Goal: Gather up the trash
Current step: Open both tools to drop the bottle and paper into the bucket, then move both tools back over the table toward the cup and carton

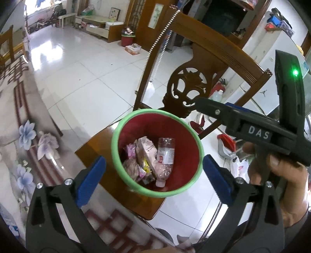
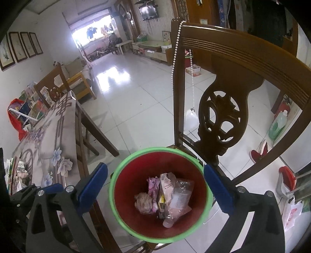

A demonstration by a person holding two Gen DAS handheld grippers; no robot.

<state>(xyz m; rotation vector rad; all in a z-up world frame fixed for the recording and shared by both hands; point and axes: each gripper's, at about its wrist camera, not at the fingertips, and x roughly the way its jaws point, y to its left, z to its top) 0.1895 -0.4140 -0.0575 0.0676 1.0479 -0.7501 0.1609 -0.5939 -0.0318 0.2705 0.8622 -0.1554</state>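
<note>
Left wrist view: red bin (image 1: 157,151) with green rim standing on the wooden chair (image 1: 194,64) seat, just below the carved backrest. Left gripper (image 1: 154,181) poised above the bin, blue pads spread wide, nothing between them. Inside the bin: crushed clear plastic bottle (image 1: 165,161), pink wrappers (image 1: 143,155), crumpled paper. Right of the bin, only here: right gripper (image 1: 243,124) seen from the side, a hand (image 1: 279,175) wrapped round its handle, green light on its body. Left of the bin, flower-patterned table (image 1: 29,140).

Right wrist view: same bin (image 2: 159,194) on the chair (image 2: 243,64), right gripper (image 2: 155,188) above it, fingers wide apart and empty. Bottle (image 2: 178,202) and wrappers (image 2: 155,186) at the bottom. Only here: framed pictures (image 2: 19,48), wall television (image 2: 148,10), bead string (image 2: 176,48) on the chair corner.
</note>
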